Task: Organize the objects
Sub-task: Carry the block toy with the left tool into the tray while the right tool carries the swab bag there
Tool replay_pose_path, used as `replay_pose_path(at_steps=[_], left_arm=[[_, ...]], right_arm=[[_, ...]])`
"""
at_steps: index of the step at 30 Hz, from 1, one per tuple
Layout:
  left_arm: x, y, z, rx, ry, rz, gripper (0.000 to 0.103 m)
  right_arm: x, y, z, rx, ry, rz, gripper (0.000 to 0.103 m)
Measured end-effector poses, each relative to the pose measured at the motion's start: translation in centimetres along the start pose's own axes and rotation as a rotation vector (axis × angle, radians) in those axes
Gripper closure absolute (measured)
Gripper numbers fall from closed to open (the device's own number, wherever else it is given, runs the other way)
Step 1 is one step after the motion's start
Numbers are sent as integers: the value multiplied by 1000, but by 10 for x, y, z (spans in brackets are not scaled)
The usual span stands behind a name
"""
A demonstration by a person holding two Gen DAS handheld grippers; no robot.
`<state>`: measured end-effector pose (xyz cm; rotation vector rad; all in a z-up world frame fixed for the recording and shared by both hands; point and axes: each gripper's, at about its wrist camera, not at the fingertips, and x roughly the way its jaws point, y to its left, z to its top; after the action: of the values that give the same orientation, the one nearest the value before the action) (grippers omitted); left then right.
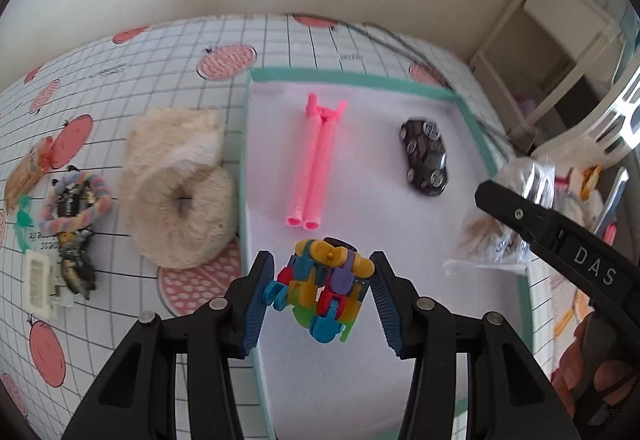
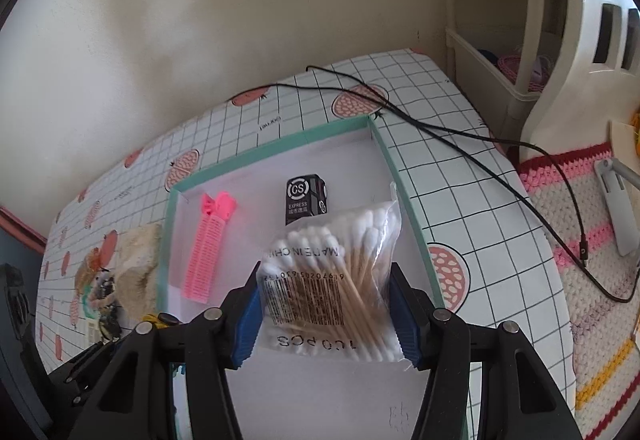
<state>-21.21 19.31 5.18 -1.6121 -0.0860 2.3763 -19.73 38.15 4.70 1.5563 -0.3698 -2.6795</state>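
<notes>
Over the near end of the shallow teal-rimmed tray, in the left wrist view, the left gripper held a bright plastic link toy between its blue pads, the jaws closed against its sides; the toy looked to hang just above the white tray floor, near the open ends of a pair of pink ribbed tubes; a black toy car lay farther right in the tray; a fluffy ring sat outside on the checked surface. To set the toy down well, I would lower it until it rests, then open slowly, keeping clear of the tubes.

In the right wrist view, the right gripper pinched a bag of cotton swabs by its two edges, over the same tray; the car lay just beyond it, the tubes to the left. The soft bag may sag or slip; it seemed best laid flat on the bare floor nearer than the car, released only once supported.
</notes>
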Motion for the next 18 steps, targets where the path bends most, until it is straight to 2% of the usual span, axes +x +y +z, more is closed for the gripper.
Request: replay_pose_path(at_steps=[4,10,15,18], left_arm=[[15,-1,-1,-22,36,-16,52],[18,-7,-3,5,35,8,52],[16,-6,-3,2,46,-11,52],[16,-7,3,0,48,-22,48]], right_arm=[[13,-3,-4,-14,33,-24,43],[28,-7,-7,-14,71,-30,43],[27,-7,-7,-16,74,-26,43],[24,-7,-6,-23,70,-21,37]])
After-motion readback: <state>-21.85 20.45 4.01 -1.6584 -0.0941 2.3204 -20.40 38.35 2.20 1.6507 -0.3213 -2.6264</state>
